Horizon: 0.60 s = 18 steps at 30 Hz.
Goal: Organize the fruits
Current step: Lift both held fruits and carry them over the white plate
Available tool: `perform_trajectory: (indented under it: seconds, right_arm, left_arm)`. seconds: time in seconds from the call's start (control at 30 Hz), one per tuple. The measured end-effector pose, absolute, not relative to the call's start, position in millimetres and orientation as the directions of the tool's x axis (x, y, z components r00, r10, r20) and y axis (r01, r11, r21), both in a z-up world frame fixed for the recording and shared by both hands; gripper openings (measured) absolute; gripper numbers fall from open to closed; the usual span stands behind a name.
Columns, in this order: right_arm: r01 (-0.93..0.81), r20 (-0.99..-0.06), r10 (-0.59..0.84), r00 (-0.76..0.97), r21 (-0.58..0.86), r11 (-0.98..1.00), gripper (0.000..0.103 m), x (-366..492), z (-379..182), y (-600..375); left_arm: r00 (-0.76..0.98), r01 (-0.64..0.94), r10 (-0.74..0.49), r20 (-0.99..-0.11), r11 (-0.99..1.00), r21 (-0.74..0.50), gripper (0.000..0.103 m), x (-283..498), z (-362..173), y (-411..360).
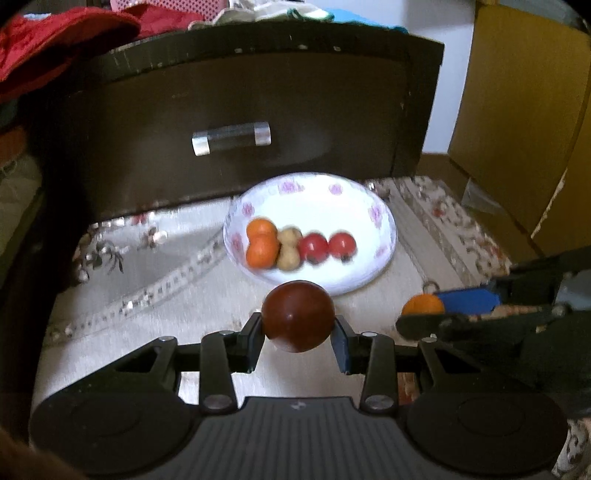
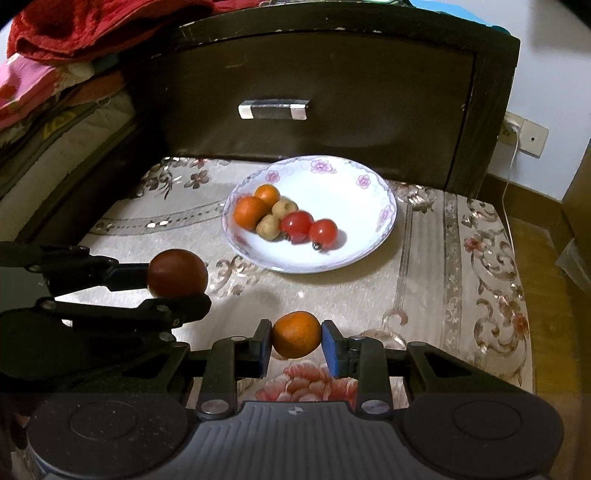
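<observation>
My left gripper [image 1: 298, 326] is shut on a dark red round fruit [image 1: 297, 314], held just in front of the white floral plate [image 1: 332, 188]. In the right wrist view the same fruit [image 2: 177, 271] sits at the left, in the left gripper [image 2: 179, 291]. My right gripper [image 2: 296, 338] is shut on a small orange [image 2: 296, 334], its blue pads against both sides, above the floral cloth. The plate [image 2: 340, 181] holds two oranges [image 2: 253, 210], two tan fruits [image 2: 269, 226] and two red tomatoes [image 2: 322, 232]. The right gripper [image 1: 424, 314] and its orange [image 1: 423, 304] also show at the right of the left wrist view.
A dark wooden drawer front with a metal handle [image 2: 272, 109] stands right behind the plate. Red cloth [image 2: 92, 26] and bedding lie at the upper left. A yellow box [image 1: 517, 110] stands to the right. The cloth-covered surface [image 2: 480, 277] ends at its right edge; a wall socket [image 2: 517, 129] is beyond.
</observation>
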State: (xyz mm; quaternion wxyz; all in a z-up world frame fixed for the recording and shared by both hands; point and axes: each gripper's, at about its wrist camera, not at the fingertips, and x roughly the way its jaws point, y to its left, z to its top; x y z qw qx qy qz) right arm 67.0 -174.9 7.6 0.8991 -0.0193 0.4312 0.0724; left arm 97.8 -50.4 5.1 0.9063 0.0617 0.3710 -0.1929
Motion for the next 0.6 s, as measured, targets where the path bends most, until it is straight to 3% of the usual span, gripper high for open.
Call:
perform_trajectory:
  seconds: [0.6]
  right_arm:
    - [-0.124,-0.761,0.096,0.642,0.021,0.992,0.027,123,4,-186]
  left_arm:
    - [0.666,0.378,-0.290,-0.687,0.926,-0.025,0.044,156,-2,-60]
